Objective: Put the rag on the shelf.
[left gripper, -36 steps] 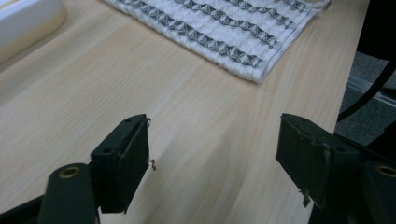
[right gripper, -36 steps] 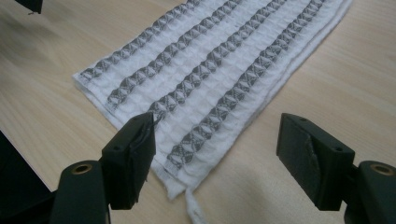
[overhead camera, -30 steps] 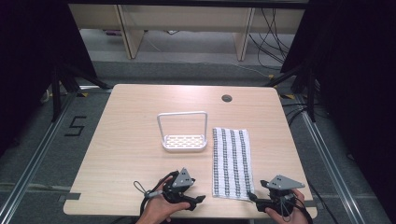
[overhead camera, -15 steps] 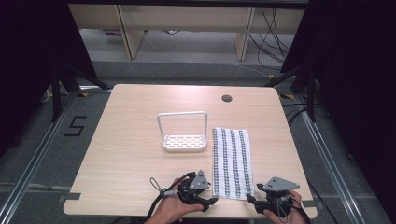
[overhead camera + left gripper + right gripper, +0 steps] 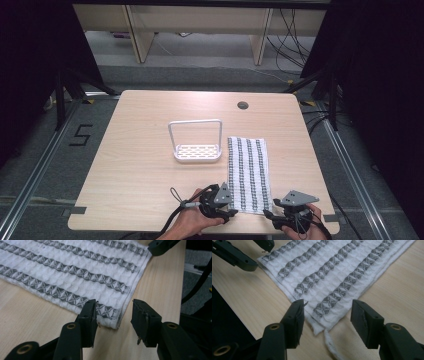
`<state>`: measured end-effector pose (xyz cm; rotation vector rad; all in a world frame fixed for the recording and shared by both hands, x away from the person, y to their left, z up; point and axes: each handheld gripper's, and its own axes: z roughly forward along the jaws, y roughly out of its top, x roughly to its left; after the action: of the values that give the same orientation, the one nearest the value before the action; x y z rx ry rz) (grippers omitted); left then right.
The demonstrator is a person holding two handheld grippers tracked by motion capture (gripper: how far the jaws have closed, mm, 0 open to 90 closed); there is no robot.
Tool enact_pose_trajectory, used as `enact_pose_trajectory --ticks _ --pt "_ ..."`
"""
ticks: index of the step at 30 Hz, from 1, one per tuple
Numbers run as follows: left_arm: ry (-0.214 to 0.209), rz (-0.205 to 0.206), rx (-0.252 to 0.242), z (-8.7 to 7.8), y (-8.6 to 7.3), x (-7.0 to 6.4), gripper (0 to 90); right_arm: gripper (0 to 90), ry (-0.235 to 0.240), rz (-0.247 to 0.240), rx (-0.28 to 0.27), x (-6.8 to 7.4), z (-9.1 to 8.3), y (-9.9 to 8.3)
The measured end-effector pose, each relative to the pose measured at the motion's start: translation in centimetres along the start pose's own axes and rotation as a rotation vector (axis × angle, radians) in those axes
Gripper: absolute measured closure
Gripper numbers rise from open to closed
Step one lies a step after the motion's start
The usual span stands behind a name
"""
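Observation:
A white towel [image 5: 248,172] with grey patterned stripes lies flat on the wooden table [image 5: 140,190], right of centre. My left gripper [image 5: 229,210] is at the towel's near left corner. In the left gripper view it [image 5: 114,312] is open, its jaws on either side of that corner of the towel [image 5: 75,272] and low over the wood. My right gripper [image 5: 267,215] is at the near right corner. In the right gripper view it [image 5: 329,312] is open around the corner of the towel [image 5: 337,272], where a loose white thread [image 5: 329,343] trails out.
A white wire rack [image 5: 195,142] with a tall handle stands left of the towel's far end. A round cable hole [image 5: 243,105] is near the far edge. The table's near edge runs just behind both grippers. The left gripper's jaws [image 5: 242,255] show in the right gripper view.
My left gripper has moved right along the near edge to the towel's near left corner. My right gripper has shifted slightly left toward the near right corner.

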<state>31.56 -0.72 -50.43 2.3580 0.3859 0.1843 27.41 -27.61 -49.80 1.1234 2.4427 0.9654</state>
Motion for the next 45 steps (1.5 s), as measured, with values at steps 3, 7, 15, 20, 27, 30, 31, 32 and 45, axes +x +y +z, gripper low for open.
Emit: enact_pose_trajectory --ticks 3,7,15,20,27,30,31,32,45 --pt "0.002 0.003 0.009 0.3 0.0 0.0 55.2 47.2 0.010 0.004 0.010 -0.1 0.2 0.0" --pt "0.014 0.017 0.019 0.5 0.2 -0.1 58.7 49.5 0.007 0.002 0.011 -0.2 0.3 -0.1" --pt "0.016 0.021 0.024 0.6 0.4 0.2 68.8 63.1 0.004 -0.002 0.041 0.0 0.7 -0.1" --pt "0.029 0.037 0.025 0.6 0.4 0.3 80.2 77.6 0.008 -0.021 0.038 0.0 0.8 0.0" --pt "0.027 0.043 0.019 0.6 0.4 0.4 84.4 86.7 0.019 -0.019 0.009 0.0 0.8 0.2" --pt "0.023 0.046 0.009 0.5 0.4 0.5 84.8 87.2 0.007 -0.025 -0.026 0.1 0.4 0.5" --pt "0.023 0.051 0.012 0.3 0.5 0.5 84.9 87.3 0.004 -0.033 -0.039 0.1 0.2 0.6" --pt "0.029 0.050 0.004 0.2 0.5 0.5 85.1 87.3 0.008 -0.032 -0.045 0.2 0.1 0.7" --pt "0.049 -0.039 -0.156 -4.7 2.5 1.4 85.4 87.5 0.009 -0.072 -0.185 0.8 -2.3 4.3"
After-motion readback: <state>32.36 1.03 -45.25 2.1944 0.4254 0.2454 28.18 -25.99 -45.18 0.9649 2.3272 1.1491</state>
